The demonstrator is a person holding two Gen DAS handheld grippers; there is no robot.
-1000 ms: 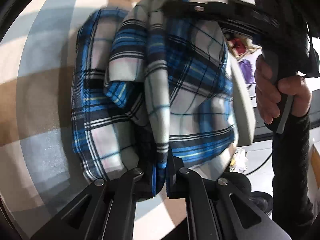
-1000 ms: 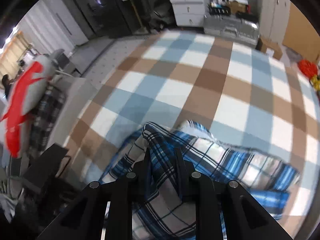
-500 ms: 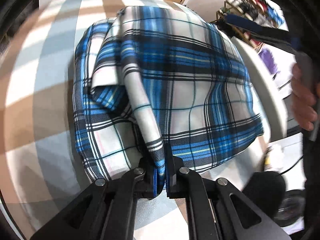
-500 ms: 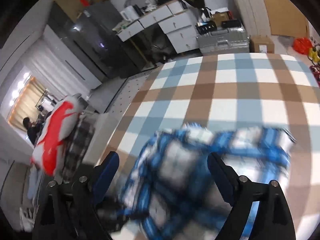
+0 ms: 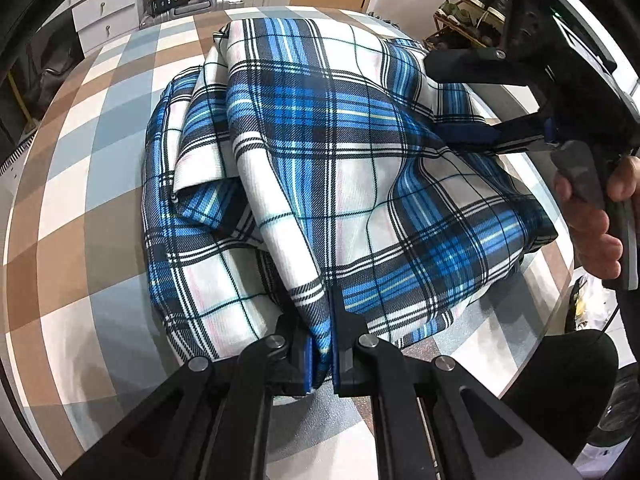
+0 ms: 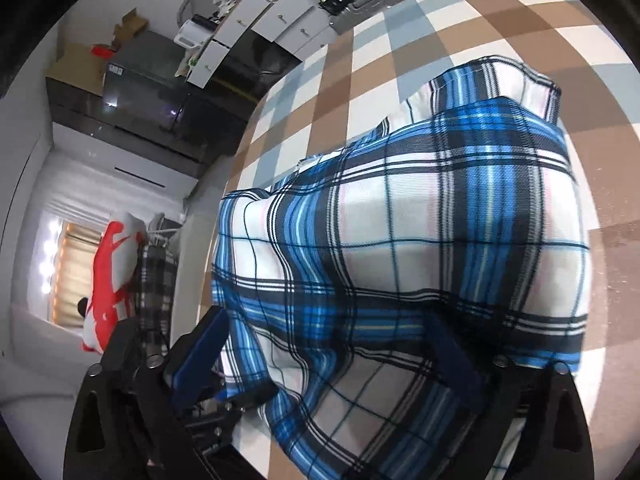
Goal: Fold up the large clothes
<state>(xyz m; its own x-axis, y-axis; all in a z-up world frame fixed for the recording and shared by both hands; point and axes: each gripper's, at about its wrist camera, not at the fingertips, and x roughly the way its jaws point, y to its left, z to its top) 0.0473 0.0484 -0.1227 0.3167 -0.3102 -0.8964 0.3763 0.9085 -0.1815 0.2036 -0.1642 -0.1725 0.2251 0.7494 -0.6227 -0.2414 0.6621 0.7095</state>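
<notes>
A blue, white and black plaid garment (image 5: 340,168) lies folded in a loose stack on the checked tablecloth (image 5: 80,200). My left gripper (image 5: 322,344) is shut on the garment's near edge, with a fold of fabric pinched between the pads. My right gripper (image 5: 444,104) hovers over the far right side of the stack, held by a hand (image 5: 596,232). In the right wrist view its jaws (image 6: 326,356) are opening wide. The plaid garment (image 6: 400,240) lies between and below the blue pads (image 6: 200,352), which do not press on it.
The table's rounded edge (image 5: 560,280) runs close by on the right, with floor clutter and a shoe rack (image 5: 472,4) beyond. White drawers (image 6: 280,16) and a silver suitcase (image 5: 192,8) stand past the far edge. A red and white item (image 6: 108,272) lies off the table's left.
The right gripper let go of the fabric and opened wide. The lifted upper layer came down flat over the stack. The left gripper kept its grip while the view swung over the garment.
</notes>
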